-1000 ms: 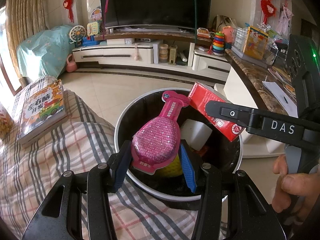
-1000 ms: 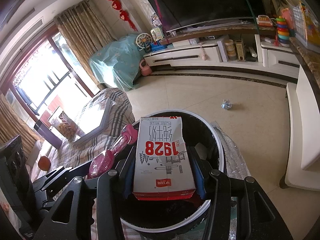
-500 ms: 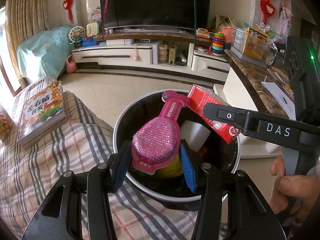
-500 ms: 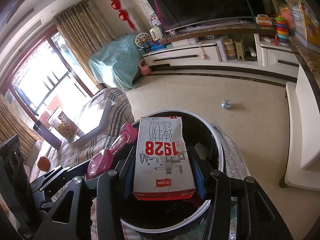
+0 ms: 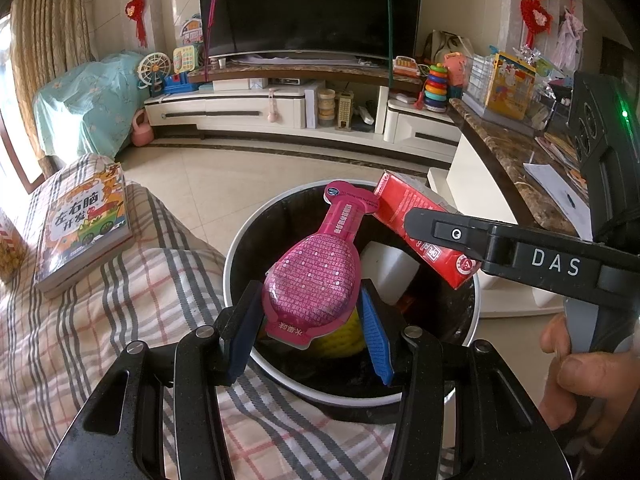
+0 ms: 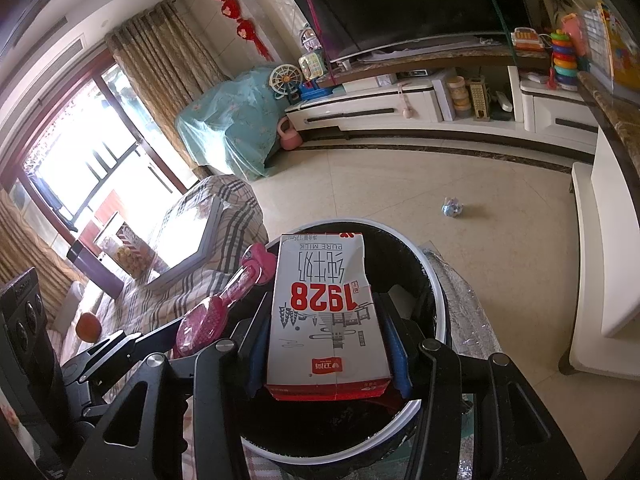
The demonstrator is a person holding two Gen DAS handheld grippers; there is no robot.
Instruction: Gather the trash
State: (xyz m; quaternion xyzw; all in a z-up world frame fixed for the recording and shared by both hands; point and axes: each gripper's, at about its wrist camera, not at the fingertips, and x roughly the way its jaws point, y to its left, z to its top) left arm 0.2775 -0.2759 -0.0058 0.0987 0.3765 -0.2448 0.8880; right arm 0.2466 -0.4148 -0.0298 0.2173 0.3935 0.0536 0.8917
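My left gripper (image 5: 308,320) is shut on a pink bottle-shaped plastic package (image 5: 316,276) and holds it over the round black-lined trash bin (image 5: 236,248). My right gripper (image 6: 326,344) is shut on a red and white milk carton (image 6: 324,312) over the same bin (image 6: 436,292). In the left wrist view the carton (image 5: 424,224) and the right gripper's black finger (image 5: 452,234) reach in from the right. The pink package also shows in the right wrist view (image 6: 208,320). Inside the bin lie a yellow object (image 5: 340,340) and a white piece (image 5: 388,268).
A checked cloth covers the table (image 5: 120,320) left of the bin, with a children's book (image 5: 84,224) on it. An orange (image 6: 88,328) lies on the cloth. A crumpled wrapper (image 6: 452,208) lies on the tiled floor. A TV cabinet (image 5: 280,108) stands beyond.
Both grippers keep their hold over the bin. The milk carton and right gripper have shifted slightly left and up in the left wrist view.
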